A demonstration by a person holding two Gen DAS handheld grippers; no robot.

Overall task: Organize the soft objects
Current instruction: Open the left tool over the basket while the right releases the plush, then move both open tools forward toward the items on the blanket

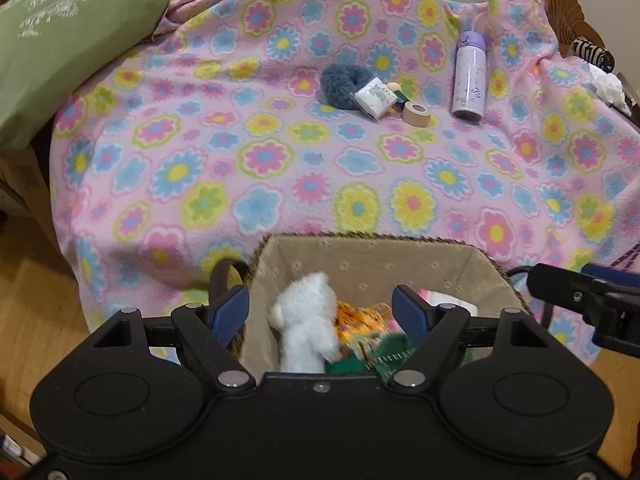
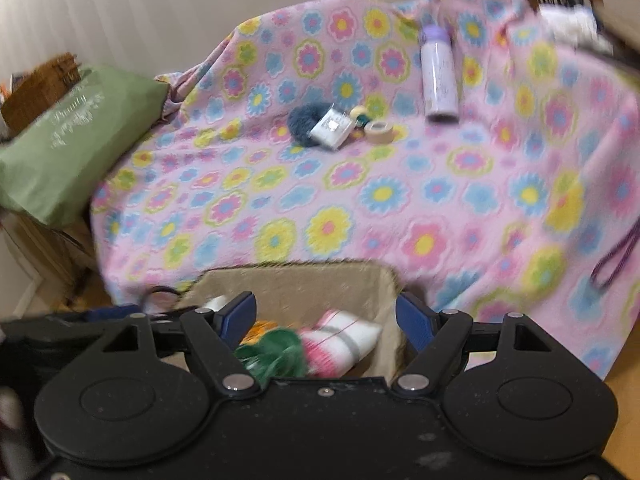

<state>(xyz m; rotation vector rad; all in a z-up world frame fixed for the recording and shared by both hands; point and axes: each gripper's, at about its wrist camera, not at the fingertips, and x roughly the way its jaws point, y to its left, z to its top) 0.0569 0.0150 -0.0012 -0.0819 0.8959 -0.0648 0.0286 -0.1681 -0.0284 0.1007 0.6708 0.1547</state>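
Left wrist: floral blanket (image 1: 280, 168) over bed, lined basket (image 1: 360, 256) at near edge. Left gripper (image 1: 324, 312) above basket, fingers apart, clamping nothing; white plush (image 1: 308, 320) between them, untouched, beside orange and green cloth. Blue scrunchie (image 1: 338, 82) not yet collected.

Right wrist, blurred: right gripper (image 2: 326, 318) spread, empty, over basket (image 2: 296, 280); pink-white cloth (image 2: 340, 340) inside. Judged mostly done.

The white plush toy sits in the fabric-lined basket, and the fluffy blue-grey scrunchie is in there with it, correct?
Not quite. The white plush toy is in the basket, but the scrunchie is not: it lies out on the flowered blanket, beside a small white box. The left wrist view shows this.
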